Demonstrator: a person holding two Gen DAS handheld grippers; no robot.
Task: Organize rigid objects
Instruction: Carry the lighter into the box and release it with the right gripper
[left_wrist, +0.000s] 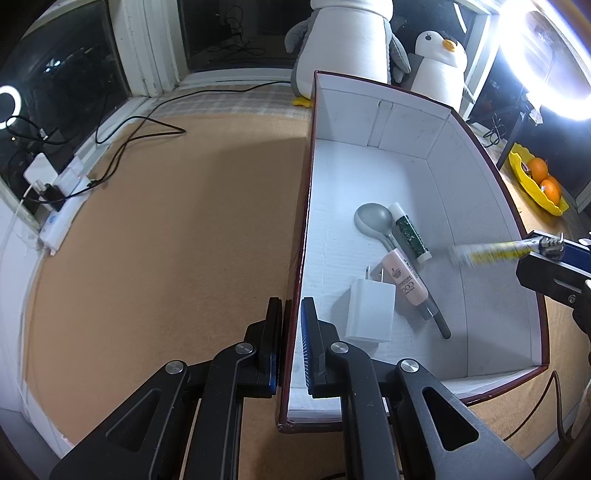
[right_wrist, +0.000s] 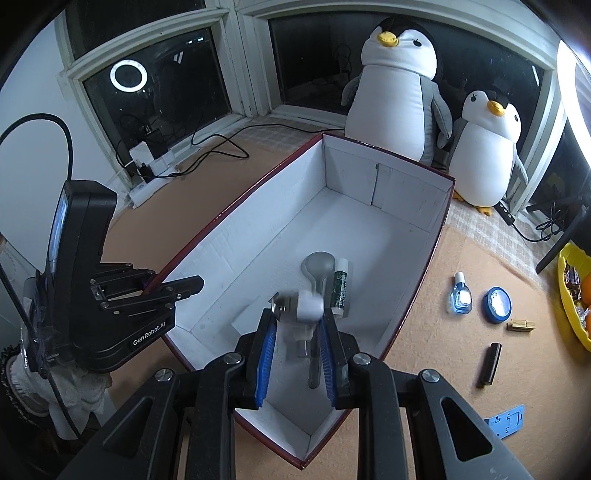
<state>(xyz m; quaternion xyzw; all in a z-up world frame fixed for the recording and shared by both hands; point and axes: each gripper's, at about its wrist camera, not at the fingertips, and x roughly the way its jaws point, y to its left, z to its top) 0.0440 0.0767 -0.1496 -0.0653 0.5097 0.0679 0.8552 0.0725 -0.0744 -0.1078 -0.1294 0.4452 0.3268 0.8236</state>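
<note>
Right wrist view: the right gripper (right_wrist: 297, 328) is clamped on a tube (right_wrist: 308, 304), blurred, with a white cap end pointing forward between the blue pads (right_wrist: 266, 349). In the left wrist view the same tube (left_wrist: 487, 253) shows yellow print and juts from the right gripper (left_wrist: 543, 247) over the box (left_wrist: 406, 122) interior, above its right wall; its lettering cannot be read. The left gripper (left_wrist: 293, 314) is closed on the left wall of the box, one finger outside and one inside. The left gripper (right_wrist: 173, 286) body reads "GenRobot.AI". The box is white inside with a dark red rim and stands on a tan mat (left_wrist: 166, 240). Inside lie a grey spoon (left_wrist: 373, 219), a green-patterned stick (left_wrist: 410, 232) with a white cap just beside the spoon bowl, a pink tube (left_wrist: 404, 282) across the spoon handle with partly legible "COC", and a white plug adapter (left_wrist: 369, 314) touching the pink tube. Outside the box, to its right, lie a small blue bottle (right_wrist: 459, 295), a round blue tin (right_wrist: 496, 304), a small wooden block (right_wrist: 521, 325) and a black stick (right_wrist: 490, 363). Two plush penguins (right_wrist: 399, 85) stand behind the box.
</note>
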